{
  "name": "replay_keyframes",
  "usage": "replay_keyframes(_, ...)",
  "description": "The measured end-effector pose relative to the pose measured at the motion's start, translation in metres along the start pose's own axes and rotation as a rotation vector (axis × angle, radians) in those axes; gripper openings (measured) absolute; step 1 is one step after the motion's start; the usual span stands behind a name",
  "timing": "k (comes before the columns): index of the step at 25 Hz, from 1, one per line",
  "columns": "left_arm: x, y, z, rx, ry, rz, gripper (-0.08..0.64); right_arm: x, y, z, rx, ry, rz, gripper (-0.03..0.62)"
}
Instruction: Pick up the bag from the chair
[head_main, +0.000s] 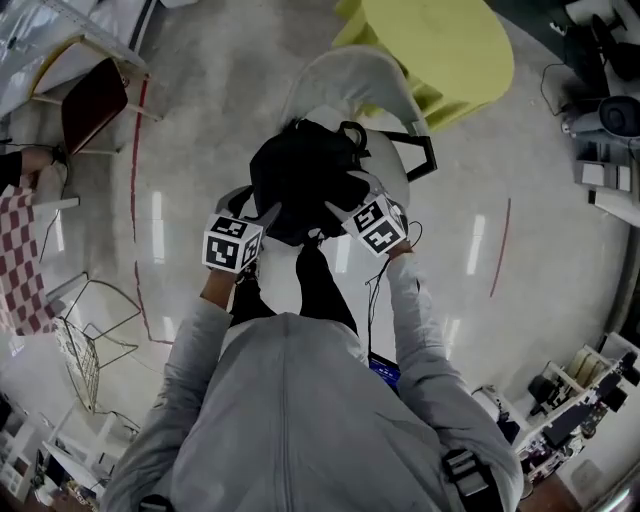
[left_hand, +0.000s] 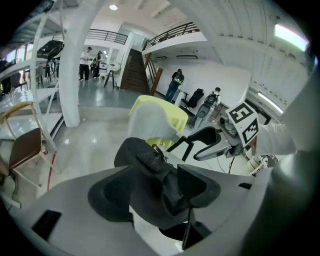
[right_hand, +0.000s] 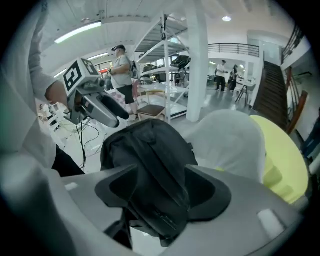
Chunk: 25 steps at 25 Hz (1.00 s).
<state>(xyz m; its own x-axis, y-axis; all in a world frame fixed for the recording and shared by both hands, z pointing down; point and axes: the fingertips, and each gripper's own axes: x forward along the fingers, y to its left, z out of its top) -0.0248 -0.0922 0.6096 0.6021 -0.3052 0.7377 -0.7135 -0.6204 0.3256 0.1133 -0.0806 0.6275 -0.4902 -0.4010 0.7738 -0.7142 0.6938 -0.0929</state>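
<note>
A black fabric bag (head_main: 303, 180) sits over the front of a white chair (head_main: 350, 85). Both grippers hold it, one from each side. My left gripper (head_main: 266, 216) is shut on the bag's near left part, and in the left gripper view the bag (left_hand: 150, 170) bunches between the dark pads (left_hand: 107, 197). My right gripper (head_main: 336, 208) is shut on its right side, and in the right gripper view the bag (right_hand: 147, 160) fills the gap between the jaws. I cannot tell whether the bag still touches the seat.
A yellow chair (head_main: 445, 45) stands behind the white one. At the left are a brown-seated chair (head_main: 93, 103), a wire rack (head_main: 85, 345) and a checkered cloth (head_main: 22, 262). Benches with equipment (head_main: 600, 120) line the right. People (left_hand: 87, 62) stand far off by a staircase (left_hand: 134, 74).
</note>
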Motion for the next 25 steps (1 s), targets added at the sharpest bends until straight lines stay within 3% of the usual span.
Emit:
replay_keyframes(4,0.026,-0.007,-0.021,-0.064,0.057,0.044,0.259,0.042,-0.009,-0.029,-0.101,0.098,0.153,0.315)
replay_keyframes(7,0.034,-0.002,-0.037,-0.081,0.089,0.126,0.267,0.065,-0.006,-0.033,-0.176,0.113,0.233,0.334)
replay_keyframes(10,0.034,0.008,-0.054,-0.108,0.114,0.211,0.273,0.085,0.0,-0.033,-0.264,0.117,0.281,0.362)
replay_keyframes(17,0.037,0.023,-0.071,-0.21,0.114,0.278,0.265,0.125,0.009,-0.026,-0.413,0.072,0.341,0.423)
replay_keyframes(23,0.04,0.022,-0.071,-0.214,0.074,0.263,0.128,0.142,0.021,-0.024,-0.455,0.101,0.403,0.422)
replay_keyframes(25,0.039,0.022,-0.067,-0.222,0.052,0.246,0.086,0.141,0.021,-0.021,-0.431,0.1,0.417,0.386)
